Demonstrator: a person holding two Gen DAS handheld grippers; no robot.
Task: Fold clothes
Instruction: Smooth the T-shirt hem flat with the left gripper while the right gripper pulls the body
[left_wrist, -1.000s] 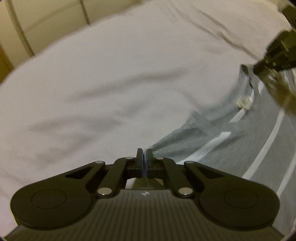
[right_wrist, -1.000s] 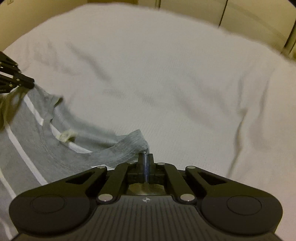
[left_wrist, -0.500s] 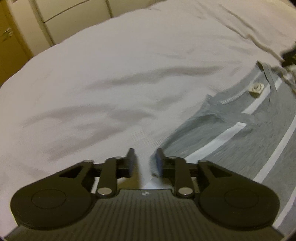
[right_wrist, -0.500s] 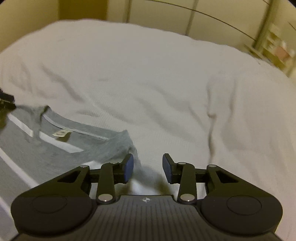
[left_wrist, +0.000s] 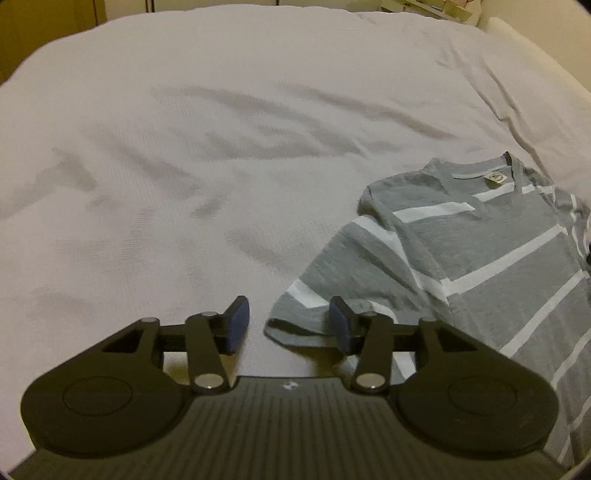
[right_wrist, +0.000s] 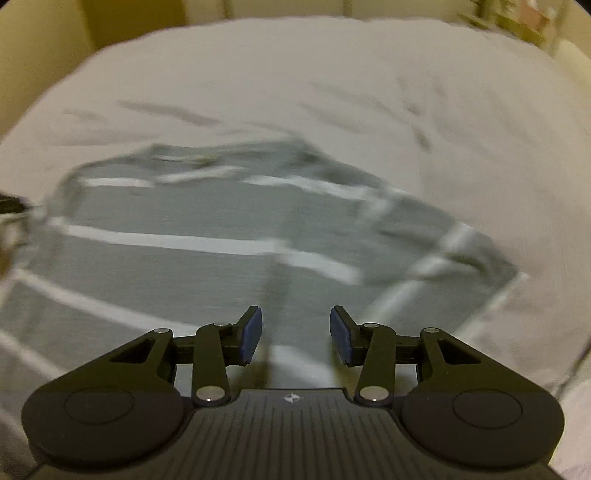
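Shirt (left_wrist: 480, 251), grey with white stripes, lies spread collar-up on bed (left_wrist: 184, 166) toward its right side, left gripper (left_wrist: 288, 325) and right gripper (right_wrist: 295, 330) both spread apart and empty above sleeve hem and body, probably ready to pinch fabric.

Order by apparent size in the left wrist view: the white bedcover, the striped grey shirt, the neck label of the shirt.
1. White bedcover, which fills most of the view.
2. Striped grey shirt, partly cut off at the right edge.
3. Neck label, by far the smallest.
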